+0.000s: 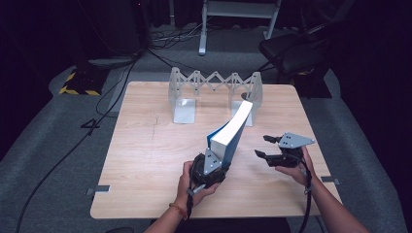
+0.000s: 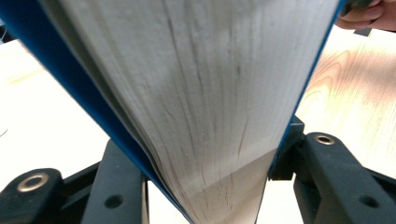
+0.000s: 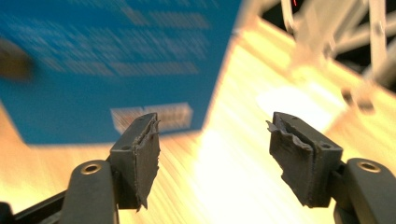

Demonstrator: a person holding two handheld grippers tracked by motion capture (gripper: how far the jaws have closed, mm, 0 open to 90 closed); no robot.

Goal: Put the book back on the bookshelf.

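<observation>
A thick book [image 1: 233, 128] with blue covers and white page edges rises at a slant from my left gripper [image 1: 216, 162], its far end up near the white folding rack [image 1: 214, 82]. In the left gripper view the page edges [image 2: 201, 93] run between the two black jaws of my left gripper [image 2: 201, 154], which press on both covers. My right gripper [image 1: 266, 145] stands open just right of the book, nothing between its fingers. In the right gripper view its pads [image 3: 140, 149] are apart, with the blue cover [image 3: 116, 56] blurred ahead at the left.
The rack stands at the back of the wooden table [image 1: 145, 145], with metal end plates on both sides [image 1: 184, 110]. Its blurred frame [image 3: 336, 28] is at the upper right of the right gripper view. Cables and a chair lie on the floor beyond the table.
</observation>
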